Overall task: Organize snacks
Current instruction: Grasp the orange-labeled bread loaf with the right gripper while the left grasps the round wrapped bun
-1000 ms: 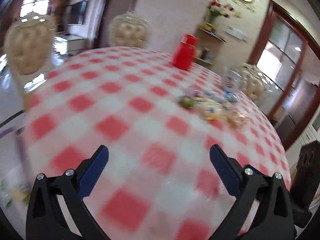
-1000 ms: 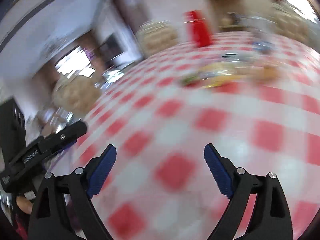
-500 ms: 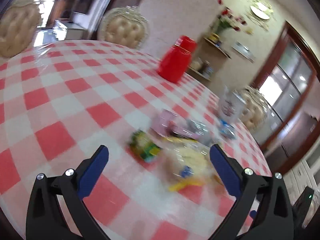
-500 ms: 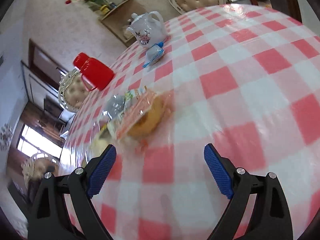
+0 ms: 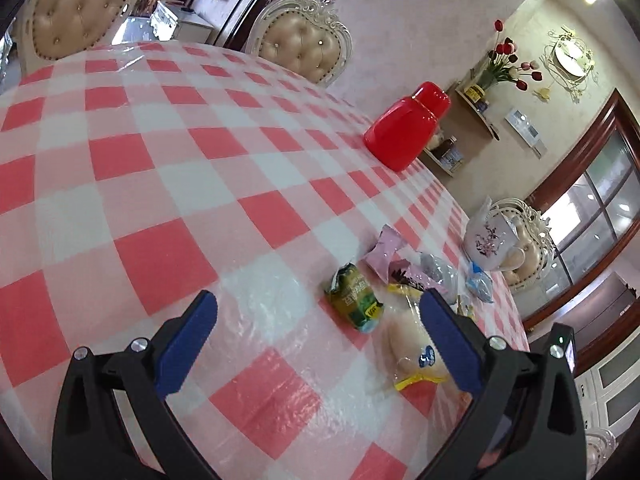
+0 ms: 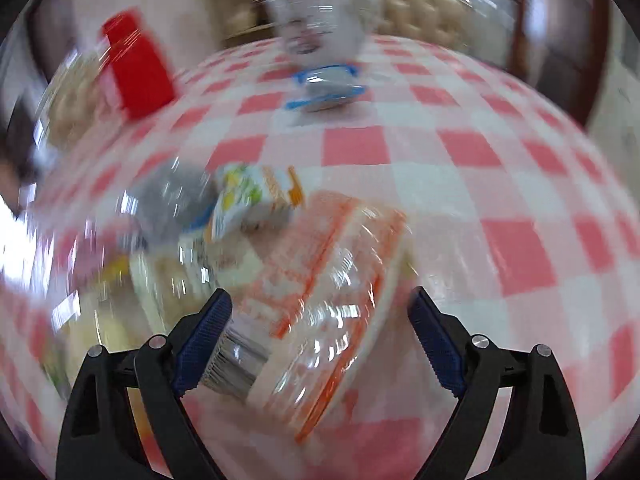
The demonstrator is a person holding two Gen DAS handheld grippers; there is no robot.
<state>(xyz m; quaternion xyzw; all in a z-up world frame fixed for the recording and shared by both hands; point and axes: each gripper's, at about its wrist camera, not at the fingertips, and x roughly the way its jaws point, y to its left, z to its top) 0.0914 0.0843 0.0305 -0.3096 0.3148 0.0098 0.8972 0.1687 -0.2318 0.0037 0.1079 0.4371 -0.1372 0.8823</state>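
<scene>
Both grippers, left (image 5: 318, 320) and right (image 6: 320, 320), hover low over the snacks (image 5: 354, 300), jaws wide, empty.

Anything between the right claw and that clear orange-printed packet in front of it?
Nothing visible. The right claw is open, and the orange-printed packet already lies partly between its fingers on the checked tablecloth. The other snack packets crowd its left side, blurred.

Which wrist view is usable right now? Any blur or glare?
Left wrist: sharp, fisheye bend at the edges, glare on the plastic table cover; green snack packet readable. Right wrist: heavy motion blur; the orange-striped clear packet between the open right claw tips is smeared, labels unreadable.
</scene>
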